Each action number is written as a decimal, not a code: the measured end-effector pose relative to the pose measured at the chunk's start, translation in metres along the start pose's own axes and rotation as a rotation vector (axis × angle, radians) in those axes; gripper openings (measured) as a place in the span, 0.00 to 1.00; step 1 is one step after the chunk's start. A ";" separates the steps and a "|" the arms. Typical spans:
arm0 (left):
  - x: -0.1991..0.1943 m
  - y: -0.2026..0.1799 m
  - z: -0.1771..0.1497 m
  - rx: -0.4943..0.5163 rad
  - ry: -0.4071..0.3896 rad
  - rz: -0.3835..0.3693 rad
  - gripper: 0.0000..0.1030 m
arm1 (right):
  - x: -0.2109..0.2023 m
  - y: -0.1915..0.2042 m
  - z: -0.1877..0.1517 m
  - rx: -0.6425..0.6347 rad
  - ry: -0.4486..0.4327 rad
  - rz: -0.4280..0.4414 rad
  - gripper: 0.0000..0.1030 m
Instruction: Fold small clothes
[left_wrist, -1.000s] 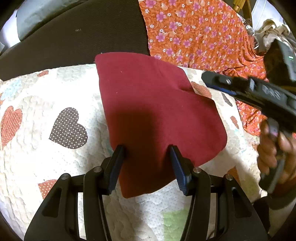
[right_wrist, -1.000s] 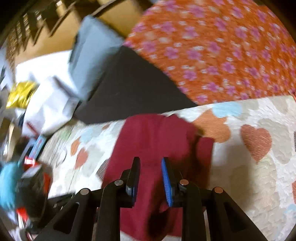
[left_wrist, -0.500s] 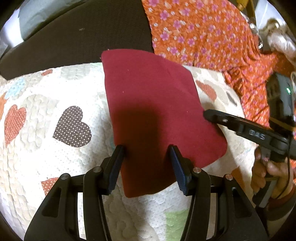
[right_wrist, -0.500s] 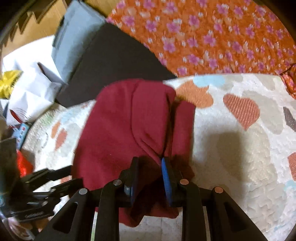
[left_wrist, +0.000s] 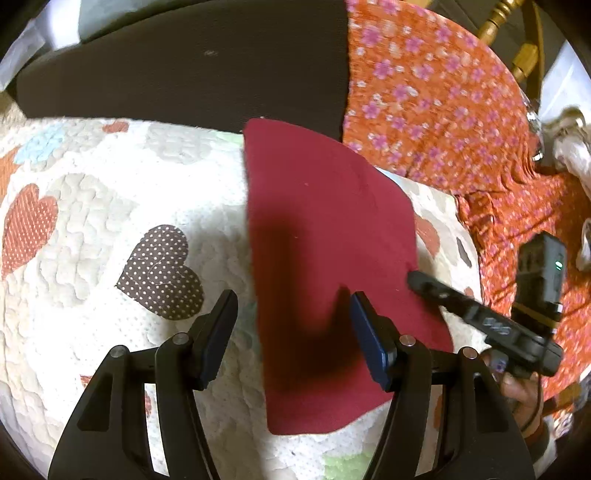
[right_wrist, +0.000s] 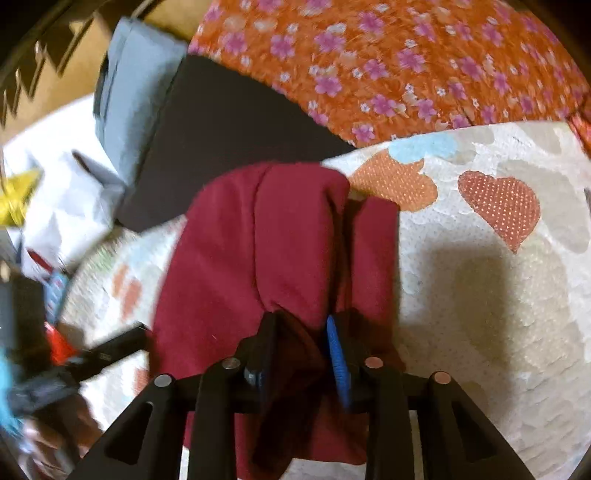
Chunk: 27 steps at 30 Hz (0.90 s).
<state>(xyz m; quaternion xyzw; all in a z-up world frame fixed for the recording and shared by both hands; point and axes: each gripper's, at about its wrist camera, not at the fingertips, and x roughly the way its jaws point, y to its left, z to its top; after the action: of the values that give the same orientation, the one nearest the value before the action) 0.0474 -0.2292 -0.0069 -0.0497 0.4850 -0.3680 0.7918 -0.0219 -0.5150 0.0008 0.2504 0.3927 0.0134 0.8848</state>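
A dark red cloth (left_wrist: 325, 251) lies folded on a white quilt with hearts (left_wrist: 110, 229). My left gripper (left_wrist: 291, 310) hovers over the cloth's near part. Its jaws are opening and grip nothing; the cloth lies flat beneath the gap and the right finger. In the right wrist view the same red cloth (right_wrist: 258, 240) shows a raised fold. My right gripper (right_wrist: 301, 328) sits low at its near edge. Its jaws are opening, with a loose fold of the cloth still between the fingers. The right gripper's tip (left_wrist: 417, 280) touches the cloth's right edge.
An orange flowered fabric (left_wrist: 443, 110) covers the far right, and a dark cushion (left_wrist: 184, 62) lies behind the quilt. A grey cloth (right_wrist: 136, 81), white bags (right_wrist: 55, 184) and a yellow item (right_wrist: 18, 192) lie at the left. A hand (left_wrist: 517, 387) holds the right gripper.
The right gripper came down with the fold to the cloth's right edge and its jaws widened. The left gripper's jaws spread wider, and it shifted left so the cloth sits under its right finger.
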 end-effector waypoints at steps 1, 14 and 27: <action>0.002 0.003 0.002 -0.019 0.004 -0.005 0.61 | 0.003 0.003 0.002 -0.023 0.011 0.004 0.31; 0.009 -0.012 0.009 -0.011 -0.003 -0.046 0.61 | 0.015 0.007 -0.004 -0.174 0.017 -0.207 0.13; 0.044 -0.011 0.018 -0.013 0.019 -0.043 0.73 | 0.017 -0.034 0.013 0.050 -0.031 -0.091 0.65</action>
<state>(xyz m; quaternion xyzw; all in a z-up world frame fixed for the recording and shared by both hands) 0.0671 -0.2696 -0.0250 -0.0619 0.4940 -0.3820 0.7786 -0.0070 -0.5465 -0.0190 0.2544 0.3902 -0.0405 0.8840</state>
